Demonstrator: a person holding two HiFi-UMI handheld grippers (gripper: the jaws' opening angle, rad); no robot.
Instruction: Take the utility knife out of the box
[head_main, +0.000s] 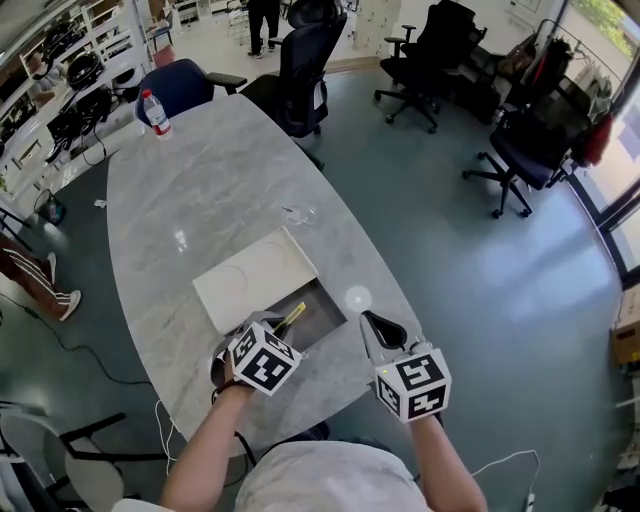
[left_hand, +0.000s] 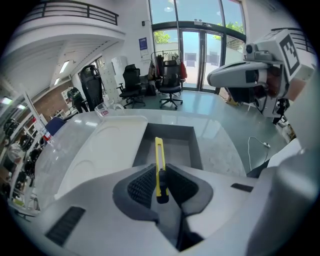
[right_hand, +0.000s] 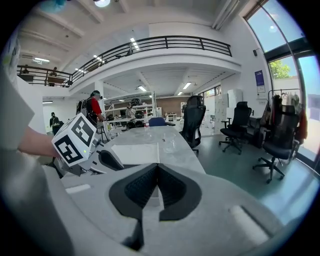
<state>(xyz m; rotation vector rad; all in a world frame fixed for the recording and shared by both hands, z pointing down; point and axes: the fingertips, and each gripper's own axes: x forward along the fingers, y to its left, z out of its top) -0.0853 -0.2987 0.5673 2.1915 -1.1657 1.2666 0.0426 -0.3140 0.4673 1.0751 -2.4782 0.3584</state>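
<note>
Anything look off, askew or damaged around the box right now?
Nothing stands out. The left tongs grip the yellow utility knife by its rear end, straight between the pads, over the open box. The lid lies flat beside the box. The right tongs are shut and empty.

A long oval table of pale grey marble-patterned stone fills the middle of the room. Near its far end stands a clear plastic water bottle with a red cap and red label, upright, and nearer the middle sits a small clear glass cup. A dark blue upholstered chair is drawn up at the far end, with a black high-backed office chair just beside the table's right edge. More black swivel chairs stand well apart on the grey-green glossy floor. White open shelving lines the left wall, and a black-railed balcony runs overhead.
</note>
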